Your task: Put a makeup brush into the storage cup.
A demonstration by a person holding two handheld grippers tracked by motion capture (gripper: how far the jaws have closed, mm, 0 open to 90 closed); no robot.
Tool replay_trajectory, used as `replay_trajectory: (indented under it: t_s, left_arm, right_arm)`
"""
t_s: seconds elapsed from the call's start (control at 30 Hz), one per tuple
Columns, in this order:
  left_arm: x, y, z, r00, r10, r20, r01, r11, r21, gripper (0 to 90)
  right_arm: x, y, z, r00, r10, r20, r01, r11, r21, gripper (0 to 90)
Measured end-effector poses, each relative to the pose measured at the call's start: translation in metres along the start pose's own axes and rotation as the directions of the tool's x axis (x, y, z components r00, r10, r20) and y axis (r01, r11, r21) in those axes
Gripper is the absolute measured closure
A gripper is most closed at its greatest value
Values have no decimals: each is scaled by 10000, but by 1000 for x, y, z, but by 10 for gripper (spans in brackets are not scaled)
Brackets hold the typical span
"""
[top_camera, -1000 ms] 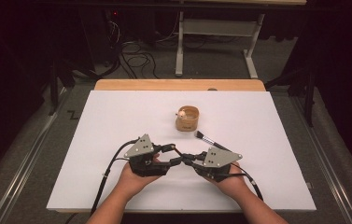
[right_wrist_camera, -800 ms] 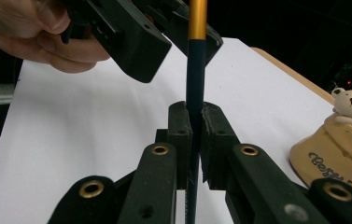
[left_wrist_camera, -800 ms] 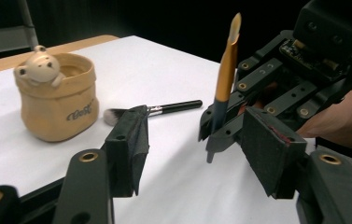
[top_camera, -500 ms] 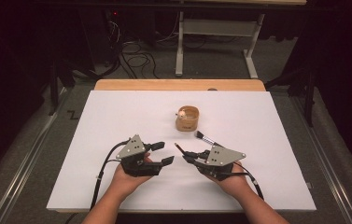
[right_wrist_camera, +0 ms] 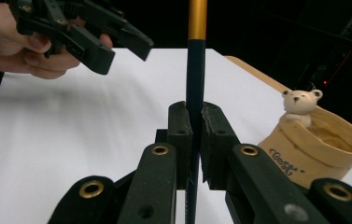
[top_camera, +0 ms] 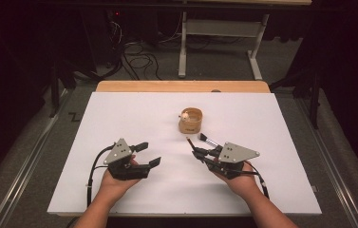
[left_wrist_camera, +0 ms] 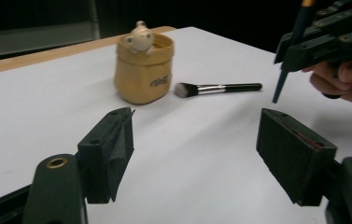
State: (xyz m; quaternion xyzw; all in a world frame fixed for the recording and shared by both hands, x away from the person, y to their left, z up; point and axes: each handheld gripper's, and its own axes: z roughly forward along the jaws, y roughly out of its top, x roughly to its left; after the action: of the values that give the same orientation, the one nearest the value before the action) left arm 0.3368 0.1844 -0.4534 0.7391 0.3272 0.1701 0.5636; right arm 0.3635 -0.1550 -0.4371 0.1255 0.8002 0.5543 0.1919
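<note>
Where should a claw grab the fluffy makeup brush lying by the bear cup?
Probably the middle of the black handle of the makeup brush, coming straight down from above. It lies flat on the table, handle pointing away from the bear cup, so that end has room around it.

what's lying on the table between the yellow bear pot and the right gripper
A makeup brush lies between the pot and the right gripper, bristles toward the pot; the left gripper view shows it best.

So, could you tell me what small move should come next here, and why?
Probably carry the pencil toward the tan pot and tip it in. The right tongs are shut on it, the left tongs have just been opening with nothing between them, and the pot stands close ahead.
</note>
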Motion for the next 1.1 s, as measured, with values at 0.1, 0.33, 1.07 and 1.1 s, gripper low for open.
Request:
replay_trajectory:
  t_s: [0.1, 0.33, 1.07, 1.1]
  left_arm:
    - [5, -5, -7, 9992, -115, -390, 113, 9999, -36, 247]
    - [13, -16, -14, 9926, -303, -1177, 291, 9995, -120, 177]
    - [10, -21, -17, 9865, 28, -1637, -76, 9996, -289, 71]
    - [10, -22, -17, 9865, 15, -1635, -64, 9996, -292, 59]
  right_arm:
    - [-4, 1, -3, 9999, 30, 115, -28, 9999, -151, 847]
    - [-17, 4, -10, 9976, 305, 627, -283, 9990, -348, 847]
    - [-61, 18, -7, 9757, 1459, 1634, -1317, 9868, -945, 848]
    - [-63, 19, -5, 9755, 1441, 1662, -1283, 9864, -1023, 848]
